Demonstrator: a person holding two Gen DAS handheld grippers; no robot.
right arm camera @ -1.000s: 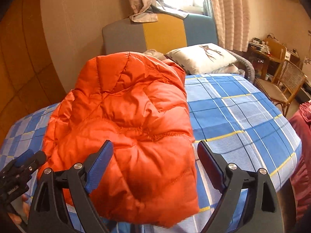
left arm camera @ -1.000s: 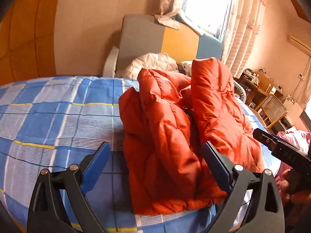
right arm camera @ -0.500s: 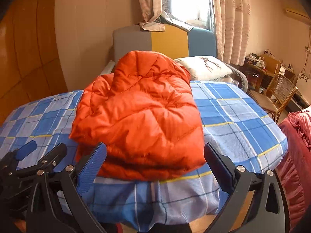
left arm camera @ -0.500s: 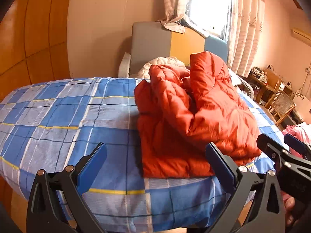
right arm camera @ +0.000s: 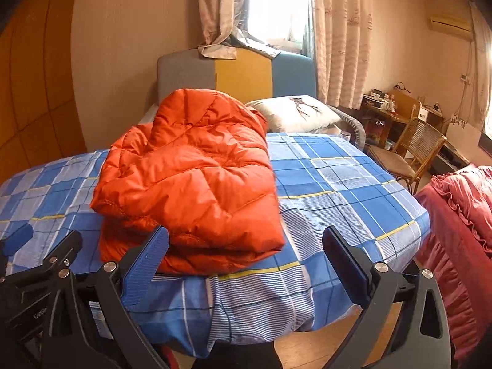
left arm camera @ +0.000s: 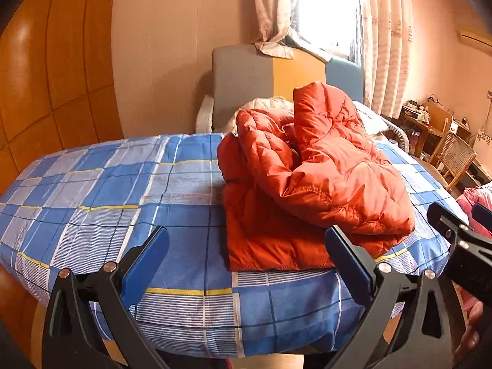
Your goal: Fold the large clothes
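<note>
An orange puffer jacket (left arm camera: 307, 184) lies folded in a thick bundle on the blue checked bed (left arm camera: 123, 190), near its front edge. It also shows in the right wrist view (right arm camera: 190, 184). My left gripper (left arm camera: 246, 246) is open and empty, held back from the bed's front edge, left of the jacket. My right gripper (right arm camera: 246, 246) is open and empty, also back from the edge, with the jacket ahead and to its left. Each gripper shows at the side of the other's view.
A grey, yellow and blue headboard (right arm camera: 240, 77) and a white pillow (right arm camera: 295, 113) are at the far end. A rattan chair (right arm camera: 412, 150) and a cluttered desk (right arm camera: 390, 107) stand right. A red ruffled cover (right arm camera: 461, 215) lies beside the bed on the right.
Both grippers have pulled back and away from the jacket, past the bed's front edge. The jacket stays folded on the bed.
</note>
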